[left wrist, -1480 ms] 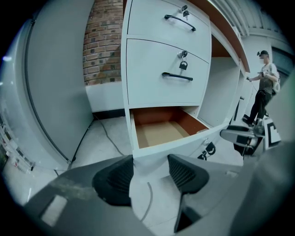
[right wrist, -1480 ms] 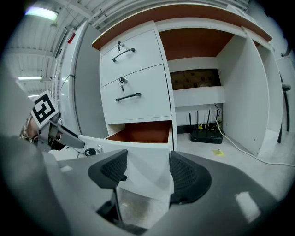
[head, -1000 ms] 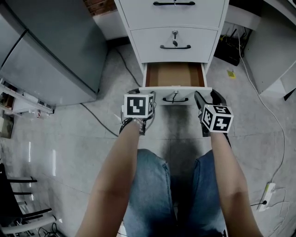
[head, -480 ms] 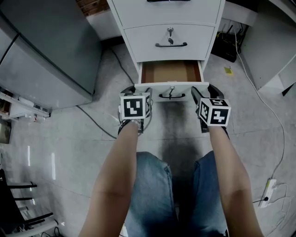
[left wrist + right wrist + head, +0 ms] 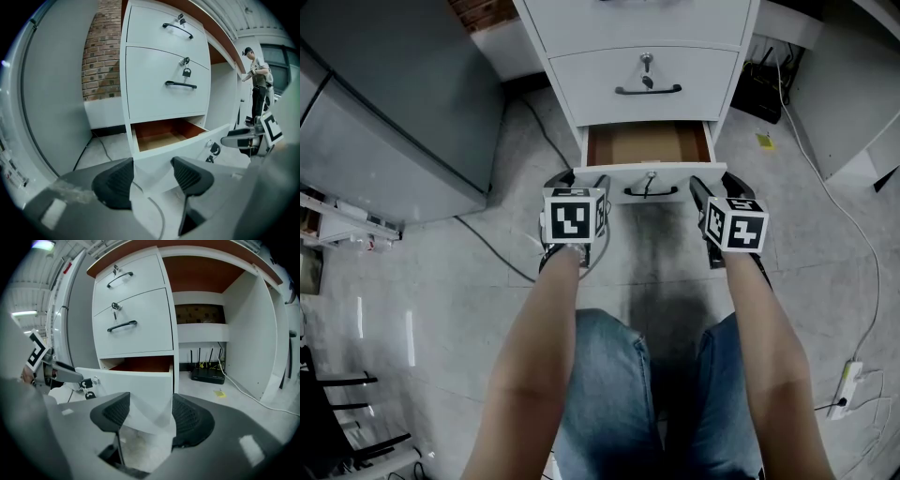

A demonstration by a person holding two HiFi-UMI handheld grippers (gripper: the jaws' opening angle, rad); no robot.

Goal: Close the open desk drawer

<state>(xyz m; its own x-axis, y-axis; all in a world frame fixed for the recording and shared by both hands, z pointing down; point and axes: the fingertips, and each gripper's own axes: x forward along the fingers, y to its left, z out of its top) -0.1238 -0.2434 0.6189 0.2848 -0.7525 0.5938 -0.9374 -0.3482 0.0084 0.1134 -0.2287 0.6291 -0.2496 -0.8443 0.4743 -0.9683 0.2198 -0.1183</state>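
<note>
At the far left we see a grey cabinet (image 5: 394, 112), with a dark cable (image 5: 502, 246) trailing across the floor beside it. Next comes our left gripper (image 5: 579, 183), held low before the left end of the open drawer (image 5: 614, 180). Its jaws stand well apart and grip nothing. In the left gripper view the drawer's left front corner shows in the gap between the pads (image 5: 115, 180), with no clear contact.

The drawer is the lowest one in the white desk pedestal. It is pulled partly out, so we can look down into its brown inside, and its dark handle (image 5: 652, 193) faces us. The closed drawer above it (image 5: 645, 67) has a key hanging from its lock.

Our right gripper (image 5: 717, 187) sits at the drawer's right end, also wide open and holding nothing. The right front corner of the drawer stands between its jaws, and we cannot tell whether it touches them. Further right a black router (image 5: 773, 94) sits under the desk, and a power strip (image 5: 846, 389) lies on the floor.
</note>
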